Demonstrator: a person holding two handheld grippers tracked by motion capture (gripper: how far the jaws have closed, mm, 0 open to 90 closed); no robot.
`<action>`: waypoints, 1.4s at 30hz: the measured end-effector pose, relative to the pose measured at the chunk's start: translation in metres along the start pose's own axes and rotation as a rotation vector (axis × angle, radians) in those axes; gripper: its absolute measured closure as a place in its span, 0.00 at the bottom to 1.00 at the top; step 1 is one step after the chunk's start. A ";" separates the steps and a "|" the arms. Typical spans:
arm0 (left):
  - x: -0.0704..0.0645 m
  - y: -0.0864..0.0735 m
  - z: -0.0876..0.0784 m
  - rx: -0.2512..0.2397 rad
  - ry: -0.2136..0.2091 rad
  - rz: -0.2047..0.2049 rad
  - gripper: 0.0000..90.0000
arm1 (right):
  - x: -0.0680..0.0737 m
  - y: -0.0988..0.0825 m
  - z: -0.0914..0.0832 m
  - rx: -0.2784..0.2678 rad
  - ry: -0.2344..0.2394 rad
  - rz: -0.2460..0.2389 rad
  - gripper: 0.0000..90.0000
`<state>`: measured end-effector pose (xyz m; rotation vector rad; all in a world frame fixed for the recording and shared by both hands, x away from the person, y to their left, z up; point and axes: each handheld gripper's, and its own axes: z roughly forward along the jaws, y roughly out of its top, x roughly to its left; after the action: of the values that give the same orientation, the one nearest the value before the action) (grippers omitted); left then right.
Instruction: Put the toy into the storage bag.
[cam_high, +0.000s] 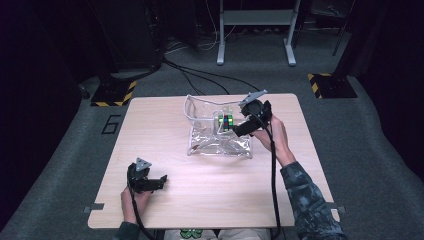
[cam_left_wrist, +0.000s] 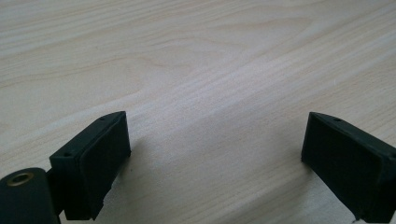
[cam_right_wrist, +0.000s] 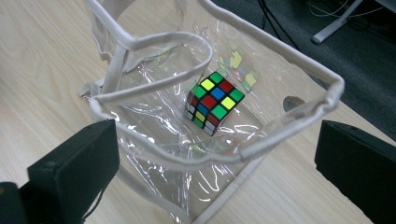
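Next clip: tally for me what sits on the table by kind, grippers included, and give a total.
Clear plastic bag with white trim: 1
Puzzle cube, inside the bag: 1
Hand-held grippers: 2, the left gripper low over the bare tabletop and the right gripper at the bag's opening, both open
Total: 4

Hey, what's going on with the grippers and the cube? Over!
Left gripper open, low over bare table. Right gripper open above clear bag. Puzzle cube sits inside bag. Nothing blocking.
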<state>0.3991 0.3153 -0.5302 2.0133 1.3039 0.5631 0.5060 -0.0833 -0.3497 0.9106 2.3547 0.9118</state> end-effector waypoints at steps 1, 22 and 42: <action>0.000 0.000 0.000 0.000 0.000 0.000 0.09 | 0.000 -0.002 -0.002 -0.005 -0.001 -0.001 0.00; 0.000 0.000 0.000 0.000 0.000 0.000 0.09 | 0.001 -0.068 -0.044 -0.010 -0.066 0.054 0.00; 0.000 0.000 0.000 0.000 0.001 -0.001 0.09 | -0.006 -0.153 -0.031 0.065 -0.087 0.227 0.00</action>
<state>0.3992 0.3151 -0.5302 2.0127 1.3059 0.5634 0.4277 -0.1866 -0.4374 1.2377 2.2509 0.8655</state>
